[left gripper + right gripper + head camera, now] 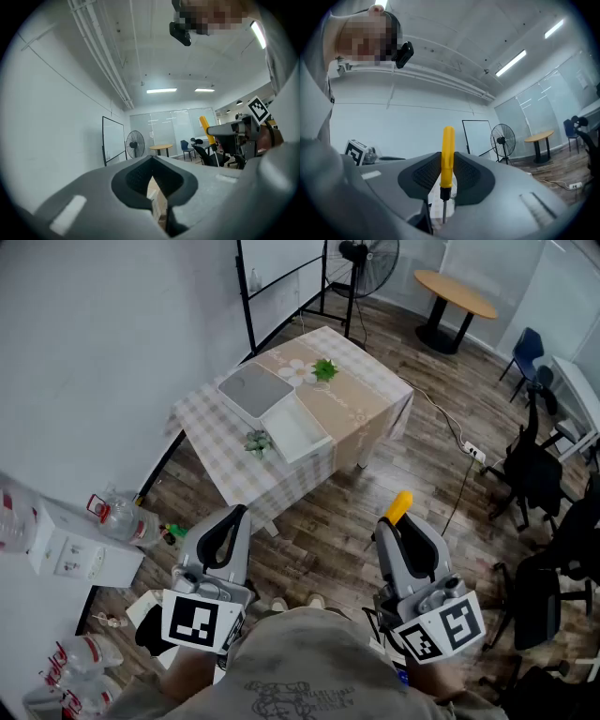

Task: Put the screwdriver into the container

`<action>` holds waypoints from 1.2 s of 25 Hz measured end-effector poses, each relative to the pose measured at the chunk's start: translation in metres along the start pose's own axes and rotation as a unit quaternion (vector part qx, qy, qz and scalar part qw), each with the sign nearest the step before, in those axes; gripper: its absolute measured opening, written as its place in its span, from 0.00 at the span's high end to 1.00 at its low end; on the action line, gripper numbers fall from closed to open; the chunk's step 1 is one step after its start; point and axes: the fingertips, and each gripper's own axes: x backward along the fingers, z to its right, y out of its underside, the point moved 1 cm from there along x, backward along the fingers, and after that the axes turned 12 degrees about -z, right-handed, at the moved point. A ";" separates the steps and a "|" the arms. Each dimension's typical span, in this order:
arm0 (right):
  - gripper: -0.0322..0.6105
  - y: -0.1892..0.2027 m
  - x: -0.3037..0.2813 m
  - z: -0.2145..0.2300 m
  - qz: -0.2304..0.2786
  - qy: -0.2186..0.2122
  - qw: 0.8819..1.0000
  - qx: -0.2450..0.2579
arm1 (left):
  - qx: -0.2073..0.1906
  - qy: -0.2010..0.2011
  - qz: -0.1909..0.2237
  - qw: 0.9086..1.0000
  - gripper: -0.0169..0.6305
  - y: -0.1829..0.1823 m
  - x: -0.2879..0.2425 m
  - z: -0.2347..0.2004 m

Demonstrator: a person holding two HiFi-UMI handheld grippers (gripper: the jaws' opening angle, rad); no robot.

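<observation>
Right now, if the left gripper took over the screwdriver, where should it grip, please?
Probably the screwdriver's handle end jutting past the right gripper's fingers, approached from the left: it is thick and exposed, while the thin shaft sits tucked behind them.

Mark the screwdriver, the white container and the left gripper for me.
screwdriver (pixel 447 152), right gripper view, on its yellow handle.
white container (pixel 298 434), head view, on its bare inside floor.
left gripper (pixel 236 514), head view, at its fingertips.
</observation>
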 end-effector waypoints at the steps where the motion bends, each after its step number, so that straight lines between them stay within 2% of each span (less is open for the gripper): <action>1: 0.78 0.001 0.002 0.001 -0.001 -0.002 1.000 -0.003 | 0.000 0.000 -0.001 1.000 0.97 0.000 0.001 0.002; 17: 0.78 0.013 0.017 0.020 -0.022 -0.011 1.000 -0.010 | -0.001 0.003 -0.007 1.000 0.97 0.000 -0.006 0.032; 30: 0.78 0.021 0.015 0.036 -0.035 -0.012 0.999 -0.016 | -0.003 0.008 -0.014 1.000 0.97 0.001 -0.024 0.038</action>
